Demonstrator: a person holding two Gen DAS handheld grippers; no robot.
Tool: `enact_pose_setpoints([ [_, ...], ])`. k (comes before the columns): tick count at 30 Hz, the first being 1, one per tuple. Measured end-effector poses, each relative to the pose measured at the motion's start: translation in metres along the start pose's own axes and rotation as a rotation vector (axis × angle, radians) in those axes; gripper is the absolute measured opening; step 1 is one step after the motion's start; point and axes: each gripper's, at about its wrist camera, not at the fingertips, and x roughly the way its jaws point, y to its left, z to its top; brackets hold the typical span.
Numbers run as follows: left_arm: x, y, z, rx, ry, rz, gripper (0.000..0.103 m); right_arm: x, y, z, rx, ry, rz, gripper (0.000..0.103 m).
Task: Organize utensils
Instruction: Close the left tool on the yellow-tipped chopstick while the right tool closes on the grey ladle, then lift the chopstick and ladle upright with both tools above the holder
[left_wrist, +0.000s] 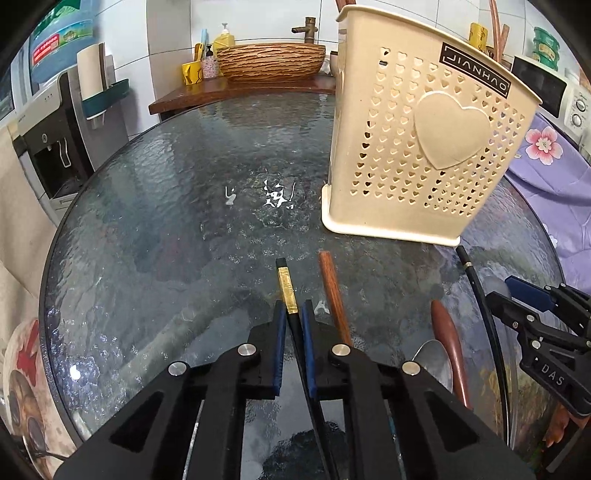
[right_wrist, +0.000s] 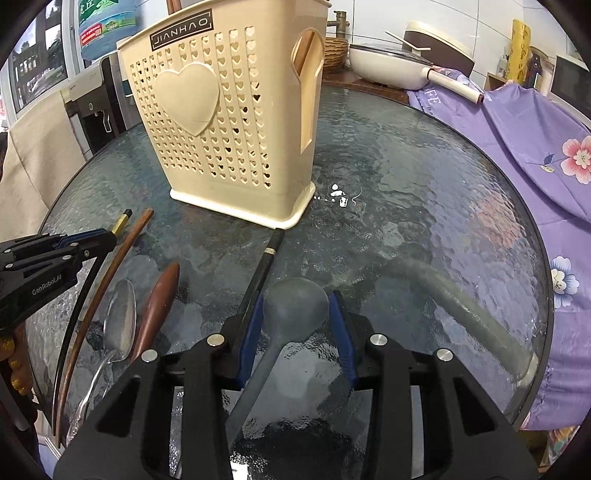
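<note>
A cream perforated utensil holder (left_wrist: 413, 147) with a heart on its side stands on the round glass table (left_wrist: 184, 206); it also shows in the right wrist view (right_wrist: 229, 122). My left gripper (left_wrist: 293, 308) is shut on a black chopstick with a gold band (left_wrist: 286, 286). A brown wooden chopstick (left_wrist: 334, 295) lies just to its right. My right gripper (right_wrist: 297, 299) is open around the bowl of a grey spoon (right_wrist: 295, 308) lying on the glass. A second black chopstick (right_wrist: 264, 264), a steel spoon (right_wrist: 118, 321) and a brown wooden spoon (right_wrist: 159, 302) lie to the left.
A purple flowered cloth (right_wrist: 535, 155) covers the table's right side. A white pan (right_wrist: 388, 66) and a woven basin (left_wrist: 271, 61) stand behind the table. A water dispenser (left_wrist: 48, 122) stands at the left.
</note>
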Motion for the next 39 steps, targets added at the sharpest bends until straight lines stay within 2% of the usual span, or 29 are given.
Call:
enact_pose_setpoints([
  [5, 0.003, 0.003, 0.003, -0.013, -0.007, -0.003, 0.008, 0.002, -0.002, 0.002, -0.004, -0.008, 0.011, 0.037],
  [11, 0.000, 0.009, 0.007, -0.048, -0.025, -0.022, 0.007, -0.011, -0.010, 0.004, 0.000, -0.087, 0.041, 0.037],
  [18, -0.035, 0.010, 0.020, -0.056, -0.128, -0.042, 0.007, -0.039, -0.022, 0.011, 0.016, -0.183, 0.107, 0.037],
  [28, -0.095, 0.008, 0.033, -0.061, -0.289, -0.075, 0.007, -0.095, -0.019, 0.022, -0.027, -0.332, 0.125, 0.037],
  [30, -0.103, 0.006, 0.034, -0.052, -0.311, -0.076, 0.007, -0.101, -0.016, 0.022, -0.046, -0.344, 0.130, 0.007],
  [34, -0.109, 0.003, 0.035, -0.038, -0.327, -0.078, 0.007, -0.102, -0.013, 0.022, -0.063, -0.338, 0.134, 0.005],
  [39, -0.104, 0.005, 0.031, -0.053, -0.314, -0.074, 0.007, -0.089, -0.021, 0.021, -0.010, -0.303, 0.158, 0.006],
])
